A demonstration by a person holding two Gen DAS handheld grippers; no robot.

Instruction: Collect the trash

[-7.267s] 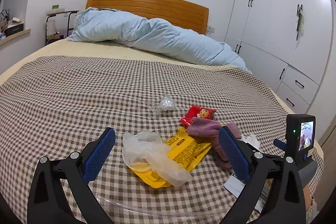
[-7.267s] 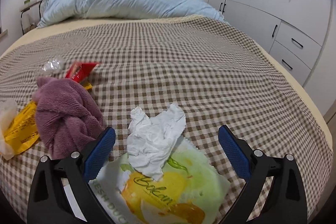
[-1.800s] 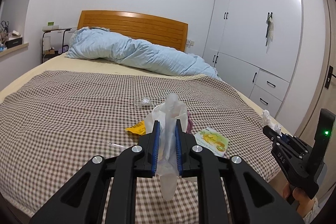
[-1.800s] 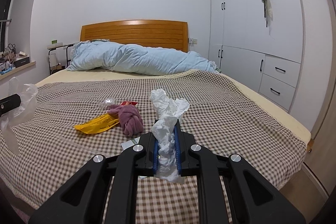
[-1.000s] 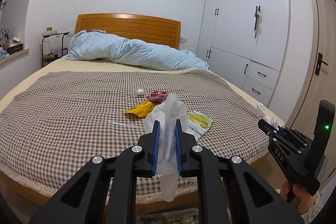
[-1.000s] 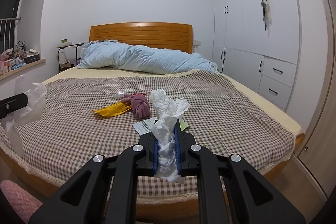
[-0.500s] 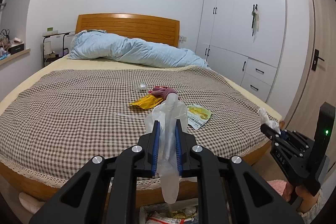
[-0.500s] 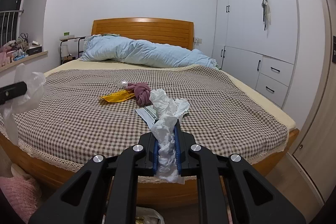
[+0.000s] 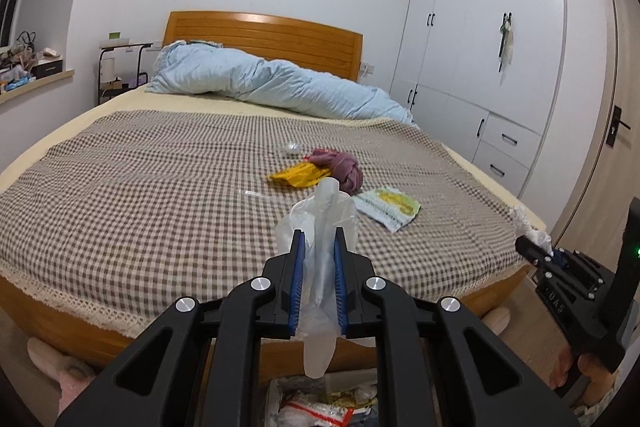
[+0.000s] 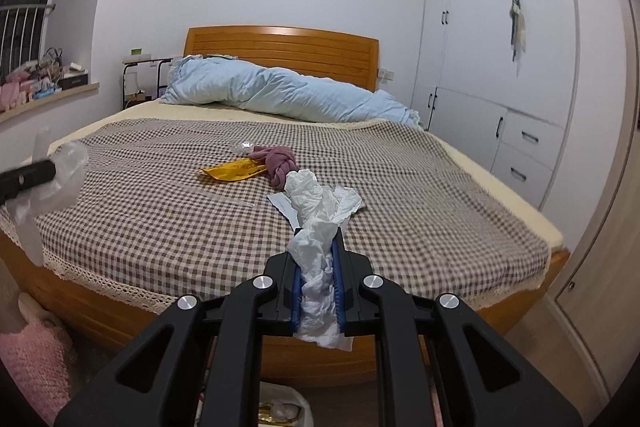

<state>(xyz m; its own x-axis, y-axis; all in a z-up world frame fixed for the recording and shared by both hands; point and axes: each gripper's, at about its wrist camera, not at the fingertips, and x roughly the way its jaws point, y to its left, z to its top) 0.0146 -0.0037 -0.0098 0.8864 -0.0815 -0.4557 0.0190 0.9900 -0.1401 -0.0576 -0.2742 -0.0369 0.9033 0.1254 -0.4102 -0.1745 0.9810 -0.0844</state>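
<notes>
My left gripper [image 9: 318, 233] is shut on a clear plastic bag [image 9: 326, 211] that sticks up above the pads and hangs below them. In the right wrist view my right gripper [image 10: 316, 247] is shut on a crumpled white tissue [image 10: 316, 203]. Both are held off the foot of the bed, above a trash bin [image 9: 320, 403] full of wrappers on the floor. On the checked blanket [image 9: 160, 187] lie a yellow wrapper [image 9: 300, 175], a purple cloth [image 9: 344, 167], a green-and-yellow packet [image 9: 388, 207] and a small clear plastic wad [image 9: 290, 147].
The bed's wooden foot rail [image 10: 120, 311] runs across in front of both grippers. A blue duvet [image 9: 260, 83] lies by the headboard. White wardrobes [image 9: 480, 67] and a door stand at the right. Pink slippers [image 10: 32, 359] sit on the floor at the left.
Both grippers have drawn back from the bed and sunk a little. The bed's foot edge and the trash bin below have come into view. Both grips are unchanged.
</notes>
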